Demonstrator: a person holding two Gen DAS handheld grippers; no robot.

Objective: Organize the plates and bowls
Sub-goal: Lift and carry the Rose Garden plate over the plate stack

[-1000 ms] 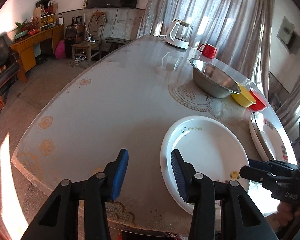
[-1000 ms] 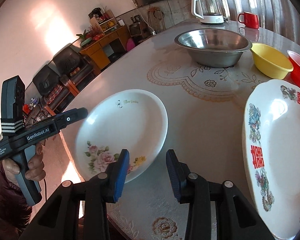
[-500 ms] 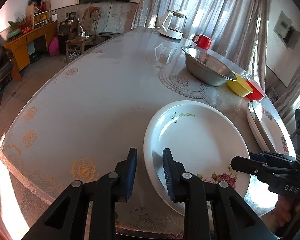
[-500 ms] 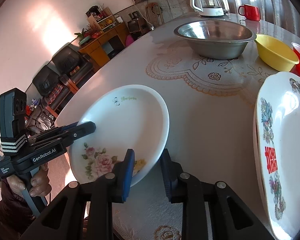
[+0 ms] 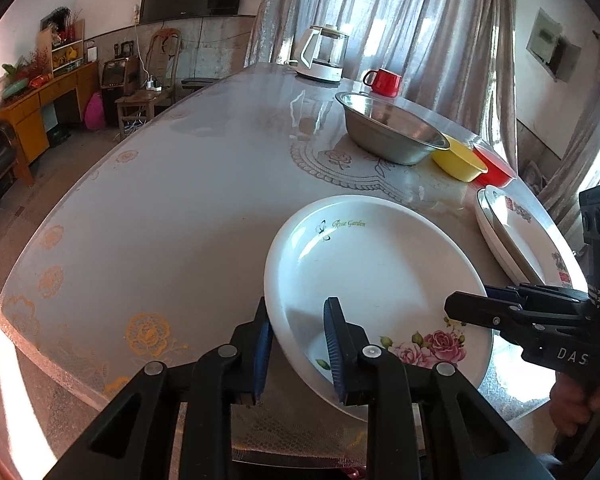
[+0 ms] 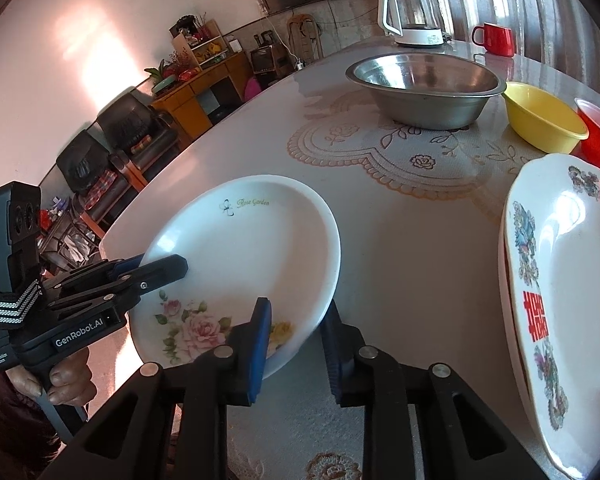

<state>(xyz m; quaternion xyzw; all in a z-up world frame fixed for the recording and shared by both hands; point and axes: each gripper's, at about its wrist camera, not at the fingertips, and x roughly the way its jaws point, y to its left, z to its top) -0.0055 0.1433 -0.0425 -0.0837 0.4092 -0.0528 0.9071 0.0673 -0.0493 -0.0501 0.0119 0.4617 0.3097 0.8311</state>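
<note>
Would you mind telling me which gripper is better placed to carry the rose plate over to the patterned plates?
Right, probably: the right gripper straddles the rose plate rim nearest the patterned plates; the left gripper grips the far rim.

White rose plate [image 5: 372,264] tilted, rim-gripped

The red bowl [image 5: 494,168] sat half hidden behind the yellow bowl [image 5: 460,160]; the decorated plate [image 6: 564,304] ran off the right wrist view's edge, its underlying plate barely showing.
</note>
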